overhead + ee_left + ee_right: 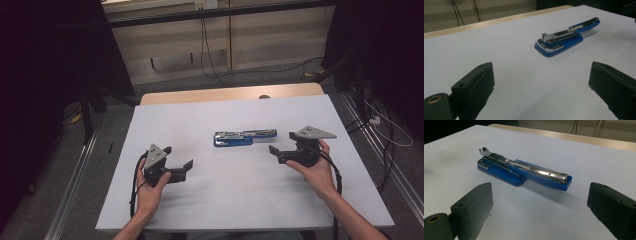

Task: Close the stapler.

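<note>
A blue stapler (245, 137) with its chrome magazine swung open lies flat near the middle of the white table (225, 200). My left gripper (178, 157) is held low at the left, open, with nothing between its jaws, and points toward the stapler from a short way off. My right gripper (282, 142) is held at the right, open and empty, just off the stapler's right end. In the left gripper view the stapler (564, 40) lies ahead and to the right of the open gripper (541, 72). In the right gripper view the stapler (524, 171) lies close ahead of the open gripper (540, 192).
A wooden strip (230, 94) runs along the table's far edge. Beyond it are a pale wall panel and hanging cables (207, 55). Dark curtains stand at both sides, and a white cable (390, 130) lies on the floor at the right.
</note>
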The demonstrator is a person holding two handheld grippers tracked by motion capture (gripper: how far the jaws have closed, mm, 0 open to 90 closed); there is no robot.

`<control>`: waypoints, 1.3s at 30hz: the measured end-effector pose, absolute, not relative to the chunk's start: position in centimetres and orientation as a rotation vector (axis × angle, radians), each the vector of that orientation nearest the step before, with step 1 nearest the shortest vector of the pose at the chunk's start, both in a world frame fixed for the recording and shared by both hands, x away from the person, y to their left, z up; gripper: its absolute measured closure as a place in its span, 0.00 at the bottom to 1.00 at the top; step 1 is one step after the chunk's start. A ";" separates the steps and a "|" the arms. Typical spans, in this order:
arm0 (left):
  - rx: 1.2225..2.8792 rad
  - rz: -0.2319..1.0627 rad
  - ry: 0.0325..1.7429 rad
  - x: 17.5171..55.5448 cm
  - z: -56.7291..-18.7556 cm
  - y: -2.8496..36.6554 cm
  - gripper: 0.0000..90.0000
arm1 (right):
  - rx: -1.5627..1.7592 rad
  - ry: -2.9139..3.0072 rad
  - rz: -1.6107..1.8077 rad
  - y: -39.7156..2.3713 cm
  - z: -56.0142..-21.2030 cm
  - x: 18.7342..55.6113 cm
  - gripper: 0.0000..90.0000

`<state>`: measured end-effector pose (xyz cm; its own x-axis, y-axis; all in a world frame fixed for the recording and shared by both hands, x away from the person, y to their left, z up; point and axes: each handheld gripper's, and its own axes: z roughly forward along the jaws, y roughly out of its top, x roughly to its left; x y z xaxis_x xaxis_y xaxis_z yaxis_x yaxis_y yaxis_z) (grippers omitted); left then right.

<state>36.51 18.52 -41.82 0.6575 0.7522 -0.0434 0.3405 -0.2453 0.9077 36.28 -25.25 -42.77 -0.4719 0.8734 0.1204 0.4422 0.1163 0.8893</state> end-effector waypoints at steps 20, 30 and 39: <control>1.898 0.421 0.797 40.3 -42.2 14.9 0.08 | 1.297 1.971 1.289 -25.2 -43.4 37.5 0.08; 1.894 0.486 0.799 41.5 -42.1 13.5 0.08 | 1.307 1.960 1.281 -25.4 -43.4 37.9 0.08; 1.907 0.487 0.808 42.7 -42.3 12.6 0.08 | 1.310 1.972 1.274 -25.0 -43.6 38.7 0.09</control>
<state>42.74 12.55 -42.31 0.6997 0.7144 -0.0089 0.3259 -0.3081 0.8938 38.71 -24.96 -43.60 -0.4483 0.8862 0.1172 0.4715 0.1230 0.8732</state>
